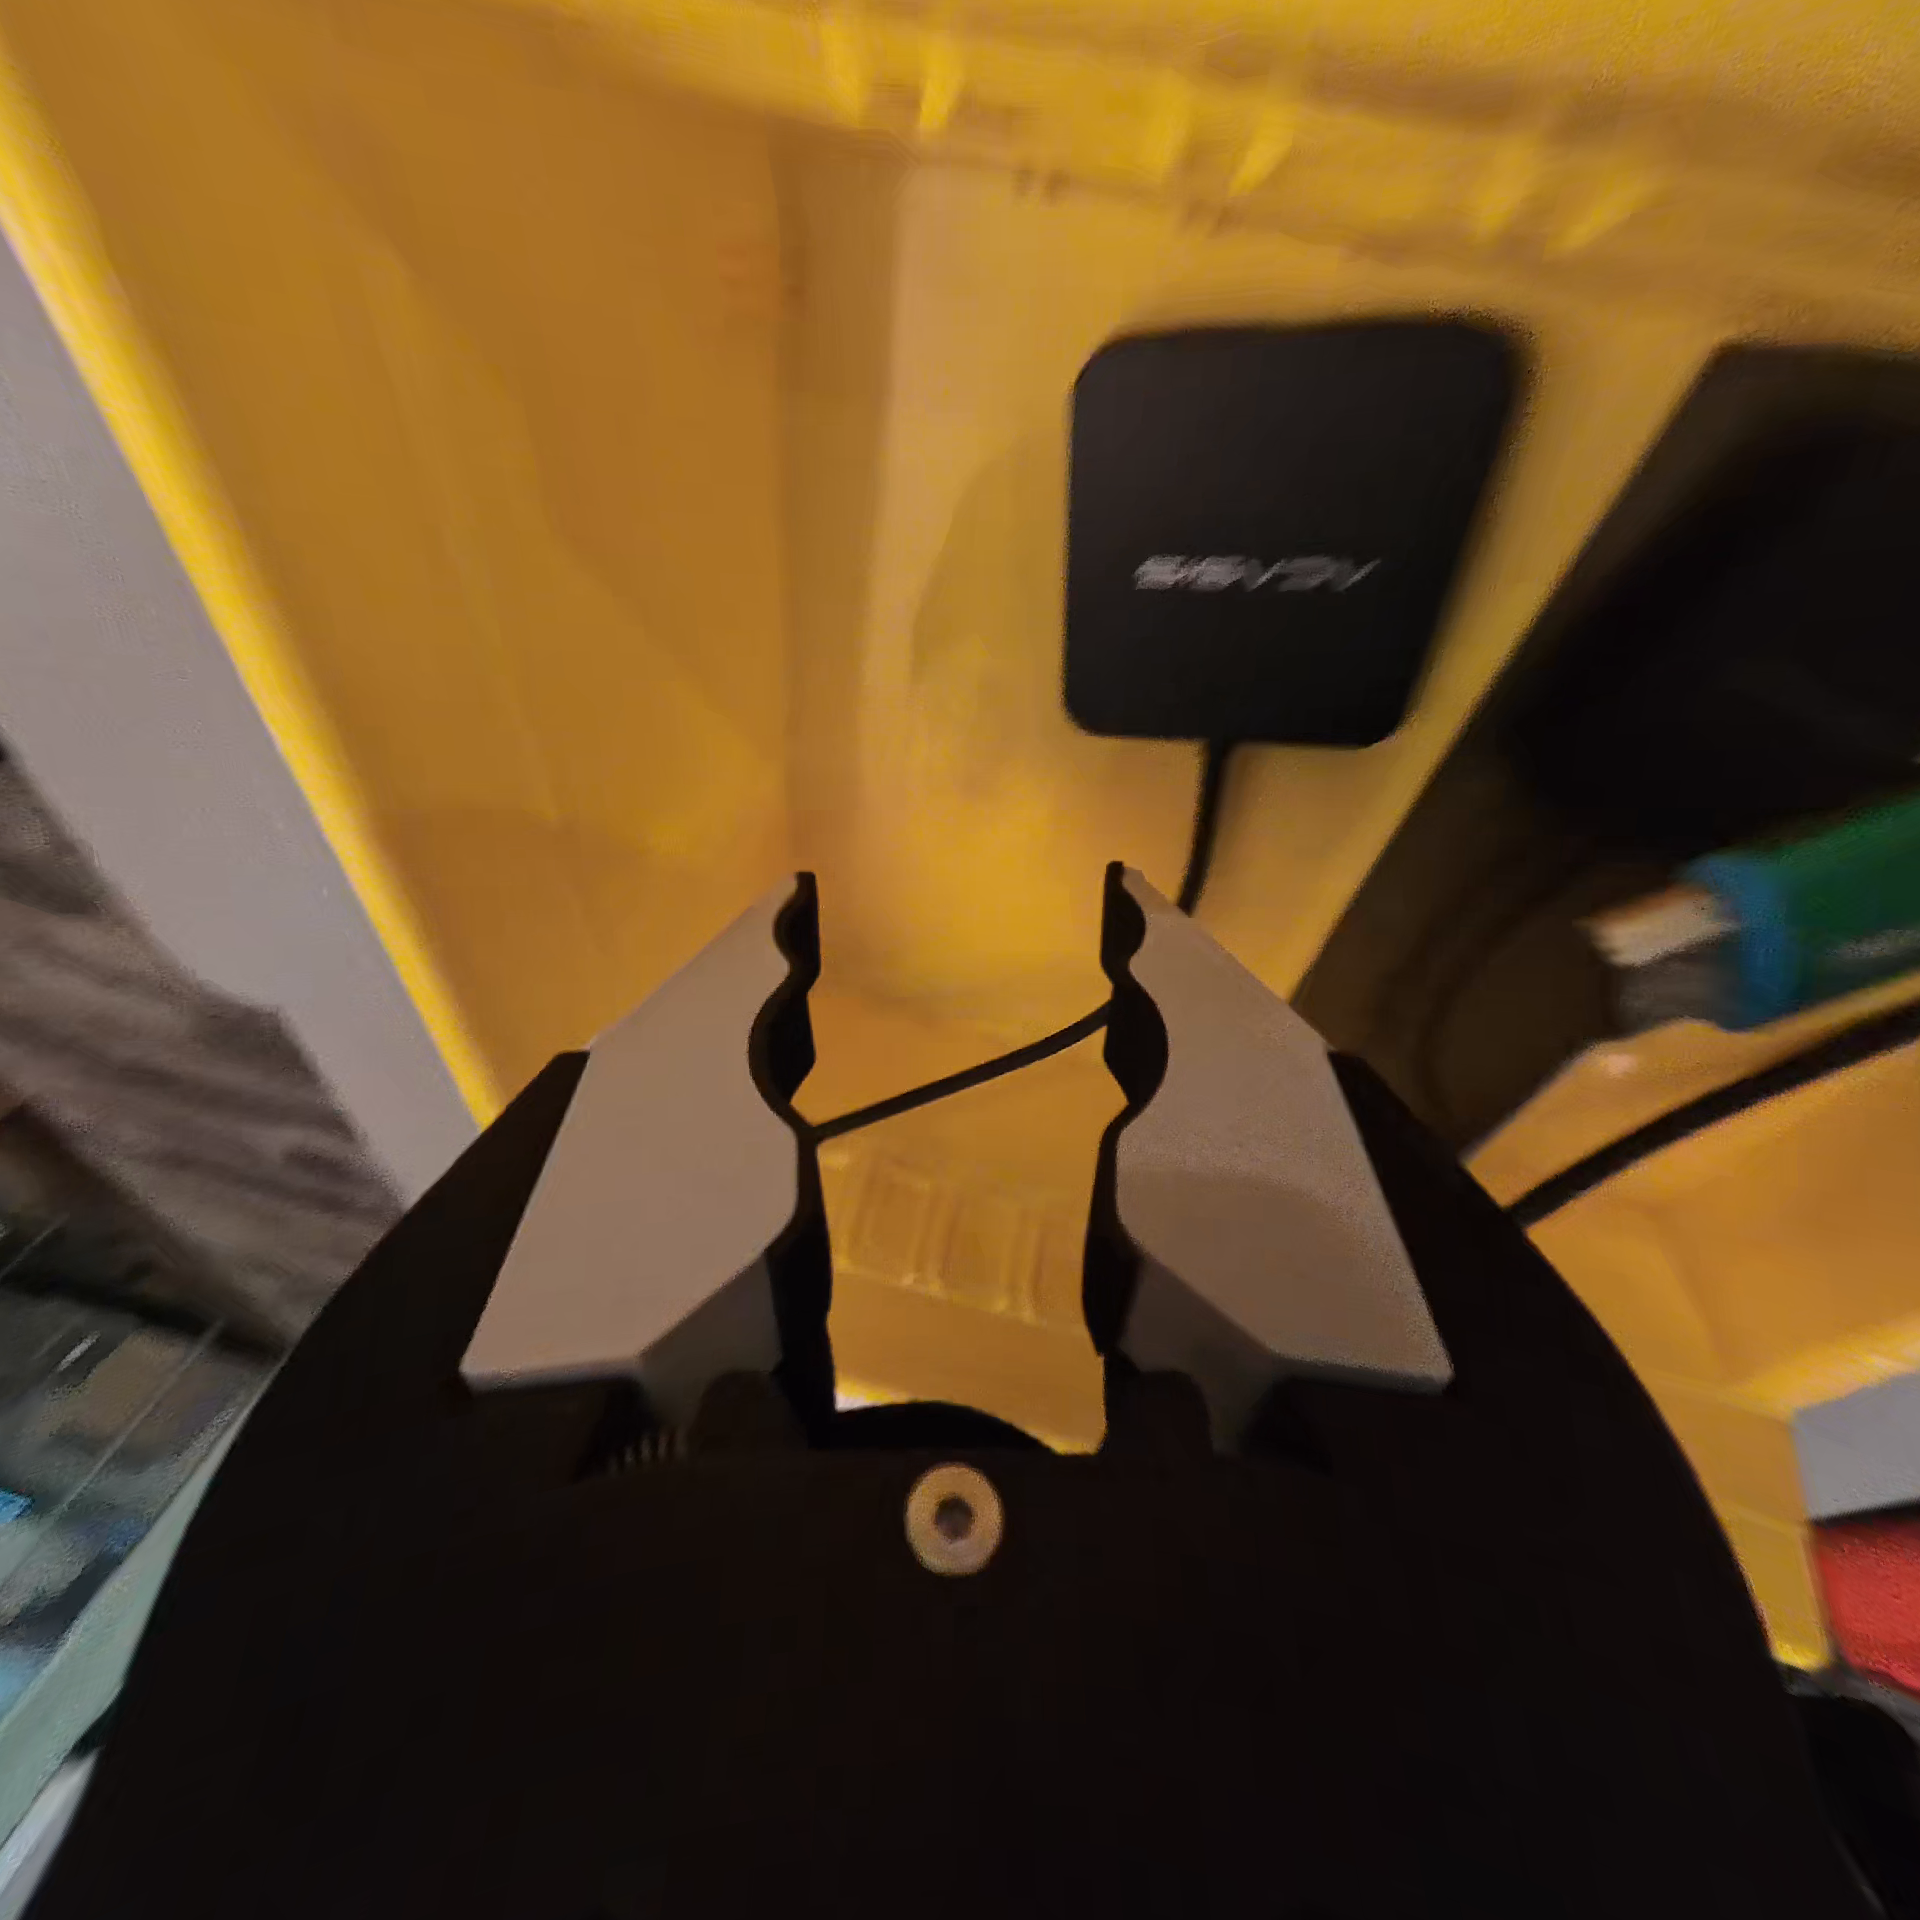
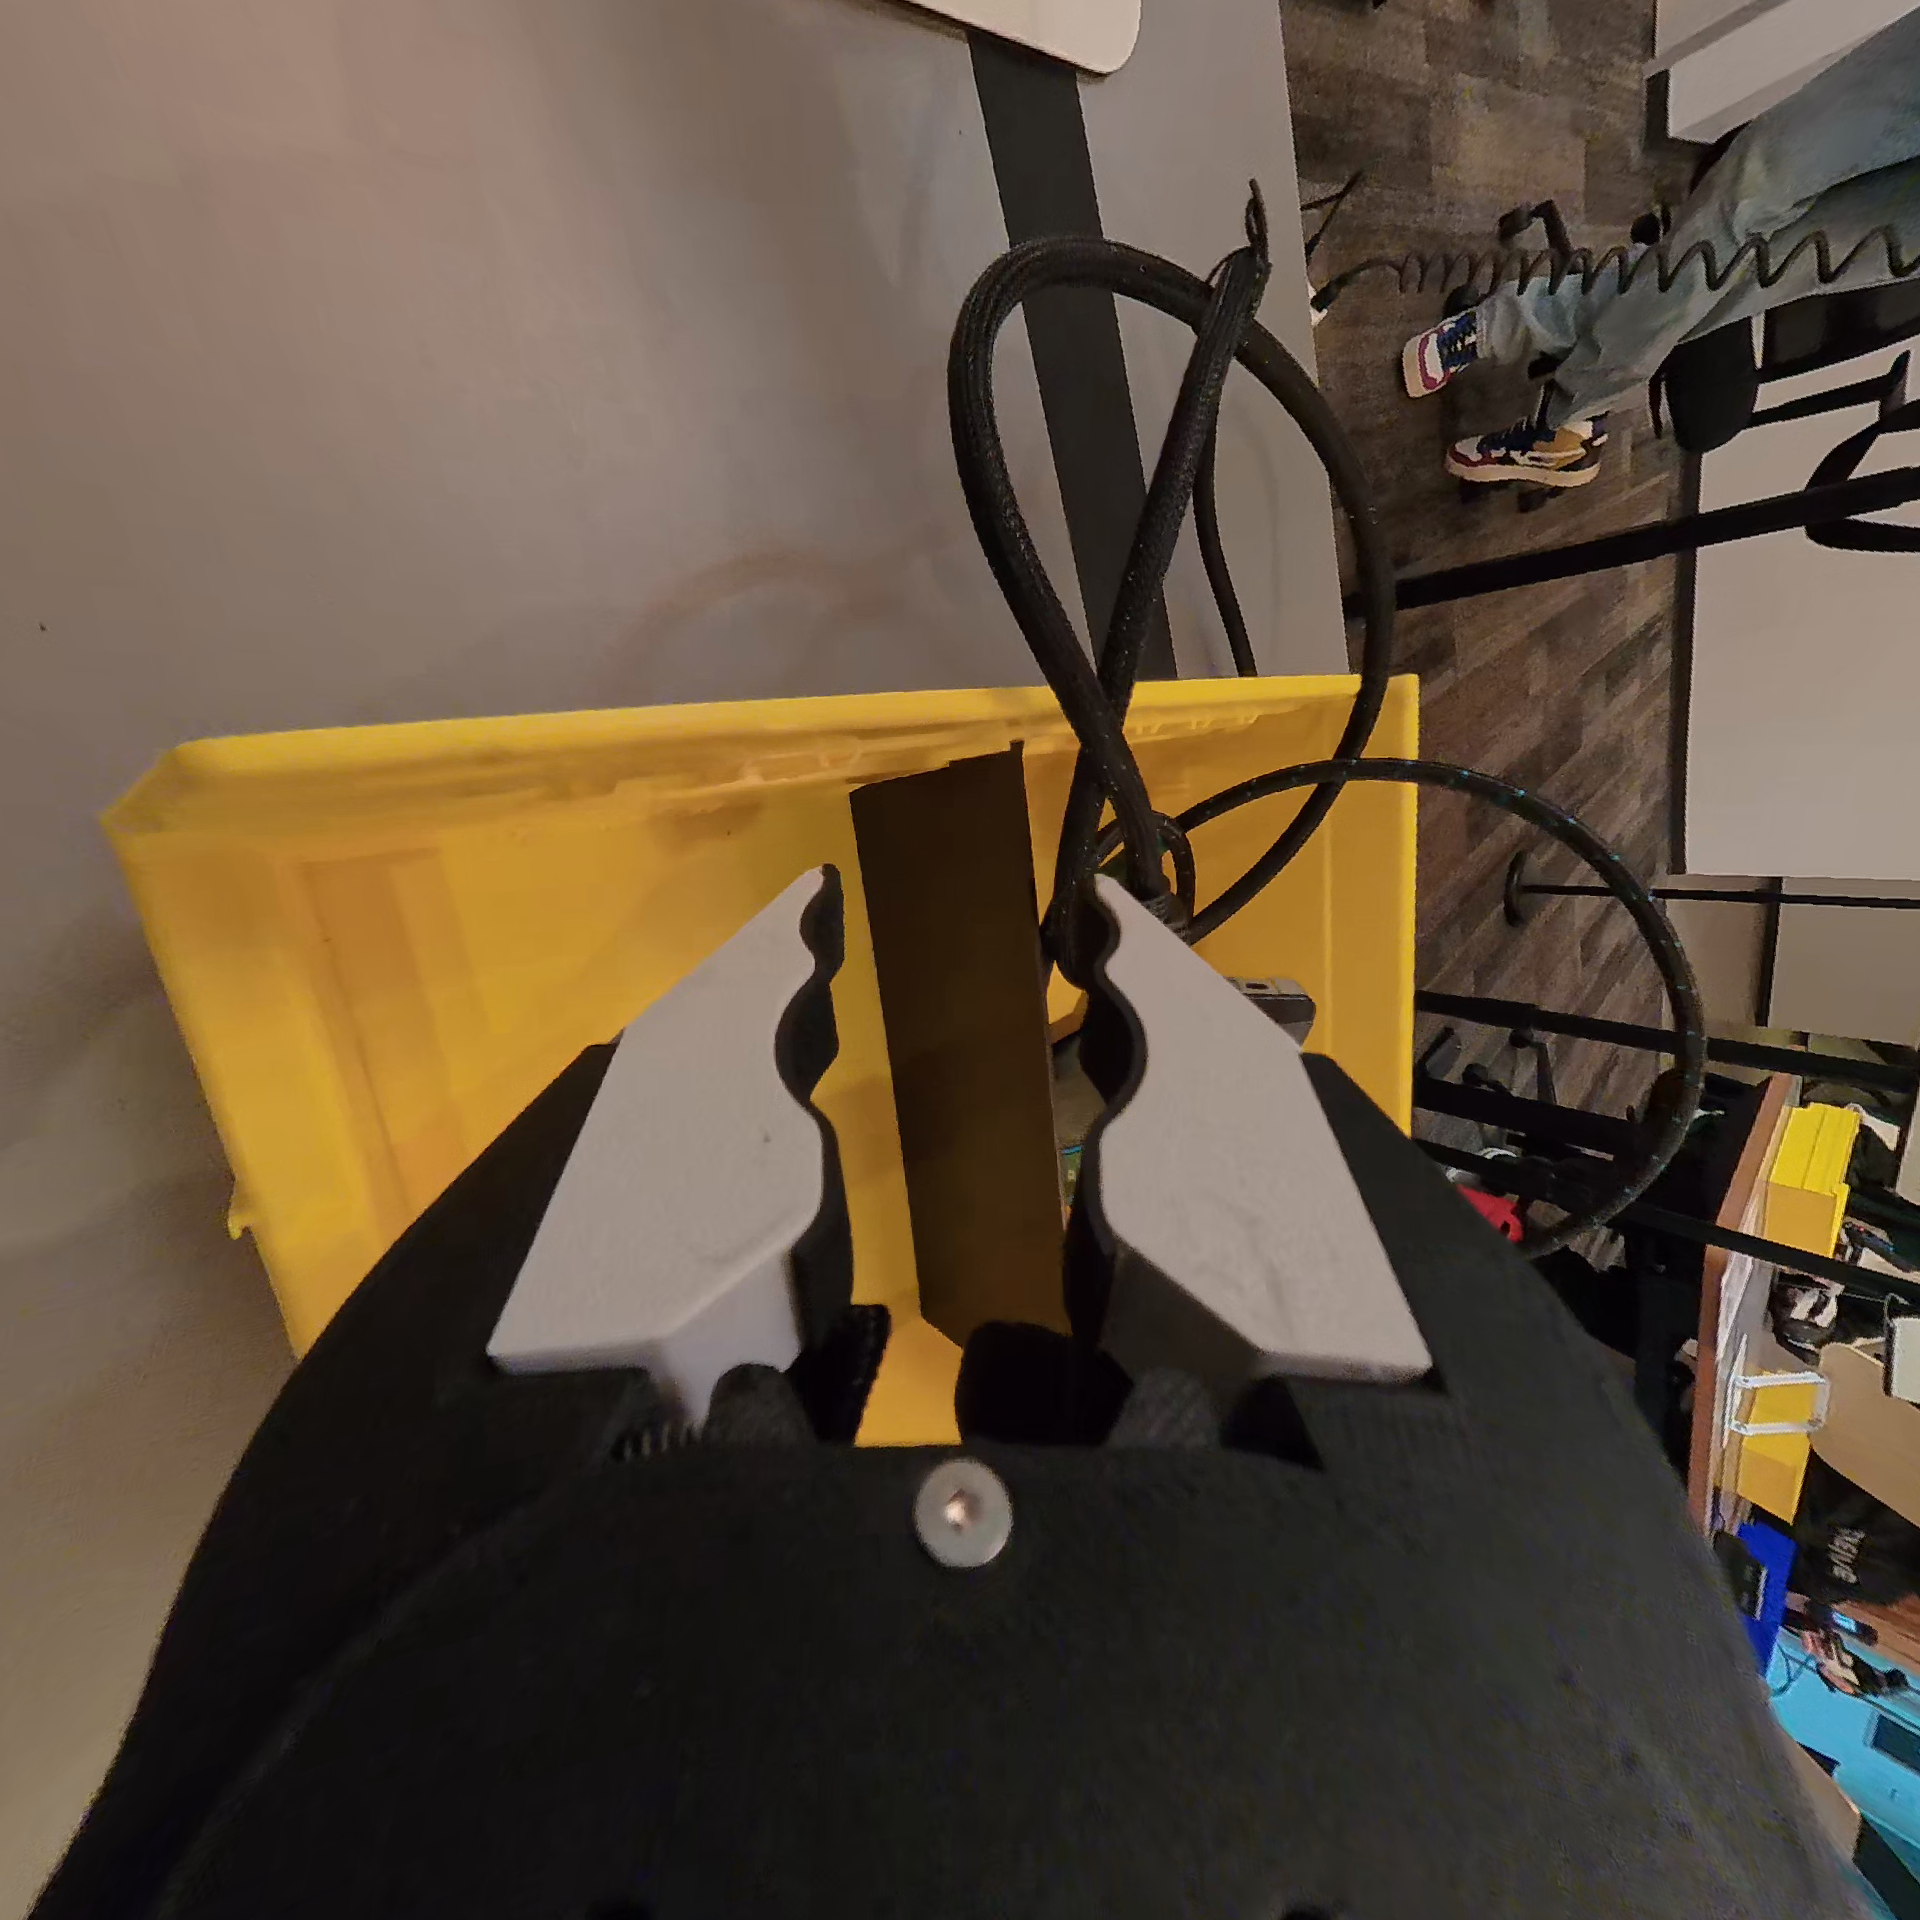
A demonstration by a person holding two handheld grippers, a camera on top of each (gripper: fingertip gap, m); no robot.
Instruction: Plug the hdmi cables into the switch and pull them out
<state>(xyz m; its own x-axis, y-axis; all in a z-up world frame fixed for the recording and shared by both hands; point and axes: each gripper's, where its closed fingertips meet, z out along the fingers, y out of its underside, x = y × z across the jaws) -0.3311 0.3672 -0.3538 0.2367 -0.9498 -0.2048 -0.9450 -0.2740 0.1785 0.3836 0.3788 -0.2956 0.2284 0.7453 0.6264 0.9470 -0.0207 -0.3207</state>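
Left claw (image 1: 958,883) open, fingers well apart, nothing held; one thin black wire (image 1: 966,1075) crossing the gap behind them. Beyond, inside a yellow bin (image 1: 582,582), one flat black box (image 1: 1283,535) with rounded corners, pale lettering on its top, a thin lead running from its near edge. Probably the switch, though blur hides any ports. Just right of it a second, larger dark shape (image 1: 1714,623), too blurred to identify, and a green and blue object (image 1: 1797,914) below that. Bare yellow floor left of the box, as far as the bin's wall.

Right claw (image 2: 961,883) open too, gripping nothing; one upright dark panel (image 2: 961,1039) standing between the fingers but apart from both. Behind the right finger, two black braided cables (image 2: 997,457) rising out of the bin (image 2: 416,935) in tall loops, a third, thinner cable (image 2: 1621,883) arching over the bin's right rim. Plug ends hidden. Grey worktop (image 2: 468,364) bare left of and beyond the bin; worktop edge close on the right.
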